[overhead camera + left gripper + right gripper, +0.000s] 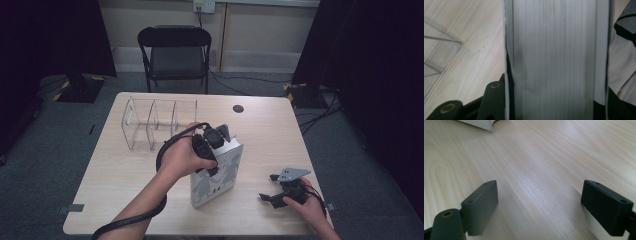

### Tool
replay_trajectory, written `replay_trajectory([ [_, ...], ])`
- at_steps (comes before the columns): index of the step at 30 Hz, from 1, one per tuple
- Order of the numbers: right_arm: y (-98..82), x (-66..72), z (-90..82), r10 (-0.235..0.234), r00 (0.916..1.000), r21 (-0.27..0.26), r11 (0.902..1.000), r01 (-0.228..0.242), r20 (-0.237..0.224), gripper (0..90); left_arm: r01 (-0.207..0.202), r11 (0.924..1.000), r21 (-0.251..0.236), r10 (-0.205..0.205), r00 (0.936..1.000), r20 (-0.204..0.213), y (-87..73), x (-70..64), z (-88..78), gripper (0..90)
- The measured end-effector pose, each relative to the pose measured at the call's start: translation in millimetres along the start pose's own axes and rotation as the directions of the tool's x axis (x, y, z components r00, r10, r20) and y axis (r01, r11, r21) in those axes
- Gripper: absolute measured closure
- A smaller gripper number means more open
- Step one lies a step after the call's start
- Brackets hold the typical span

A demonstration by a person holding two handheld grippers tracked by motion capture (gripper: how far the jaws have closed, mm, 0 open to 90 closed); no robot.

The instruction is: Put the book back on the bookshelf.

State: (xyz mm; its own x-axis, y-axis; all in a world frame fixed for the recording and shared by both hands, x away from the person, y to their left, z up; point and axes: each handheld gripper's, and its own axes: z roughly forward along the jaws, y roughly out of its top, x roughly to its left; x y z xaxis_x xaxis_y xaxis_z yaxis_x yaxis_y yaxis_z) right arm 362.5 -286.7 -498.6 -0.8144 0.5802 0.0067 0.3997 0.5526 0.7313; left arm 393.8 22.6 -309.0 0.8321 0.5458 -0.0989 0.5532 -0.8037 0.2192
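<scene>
1. A thick white book (pixel 216 175) stands up on the wooden table (pixel 270 130), near the middle, a bit toward the person's side.

2. The left gripper (pixel 212 145) comes down on the top edge of the book. Its jaws are squeezed onto the book, one on each cover. In the left gripper view the book's pale page edges (pixel 554 60) run between the two jaws.

3. The right gripper (pixel 280 187) rests low on the table, off to the right of the book and not touching it. Its jaws stand wide apart with nothing but bare table (pixel 536 170) between them.

4. A clear plastic rack (pixel 157 122) with three slots sits just behind and to the left of the book. All its slots look free.

5. I think the step in hand is grabbing the book. The grip looks done, and the book has not gone into the rack yet.

6. Next, the book likely needs to be lifted and carried over to a slot. It must stay straight up and line up with the gap between the walls. The book looks heavy, so the squeeze must stay firm or it could tip.
</scene>
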Motion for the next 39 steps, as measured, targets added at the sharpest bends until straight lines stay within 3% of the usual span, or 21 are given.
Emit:
replay_trajectory([
  [6, 0.0, 0.0, 0.0, 0.000, 1.0000, 0.000, 1.0000, 0.000, 0.000, 13.5, 0.036, 0.9993, 0.013, -0.035, 0.9992, -0.020, -7.6, 6.0, -4.9, 53.1],
  [9, 0.0, 0.0, 0.0, 0.000, 1.0000, 0.000, 1.0000, 0.000, 0.000, 13.5, 0.031, 0.9993, 0.021, -0.030, 0.9990, -0.033, -10.5, 7.5, -6.8, 53.1],
  [23, 0.0, 0.0, 0.0, 0.000, 1.0000, 0.000, 1.0000, 0.000, 0.000, 13.4, 0.088, 0.9961, 0.008, -0.087, 0.9958, -0.027, -21.6, 15.2, -19.4, 53.1],
  [32, 0.0, 0.0, 0.1, 0.000, 1.0000, 0.001, 1.0000, 0.000, -0.001, 13.3, 0.102, 0.9945, 0.024, -0.101, 0.9942, -0.036, -27.4, 20.7, -25.4, 53.1],
  [39, 0.0, 0.0, 0.0, 0.000, 1.0000, 0.001, 1.0000, 0.000, -0.001, 13.3, 0.121, 0.9926, 0.009, -0.121, 0.9918, -0.042, -33.7, 24.6, -30.1, 53.2],
])
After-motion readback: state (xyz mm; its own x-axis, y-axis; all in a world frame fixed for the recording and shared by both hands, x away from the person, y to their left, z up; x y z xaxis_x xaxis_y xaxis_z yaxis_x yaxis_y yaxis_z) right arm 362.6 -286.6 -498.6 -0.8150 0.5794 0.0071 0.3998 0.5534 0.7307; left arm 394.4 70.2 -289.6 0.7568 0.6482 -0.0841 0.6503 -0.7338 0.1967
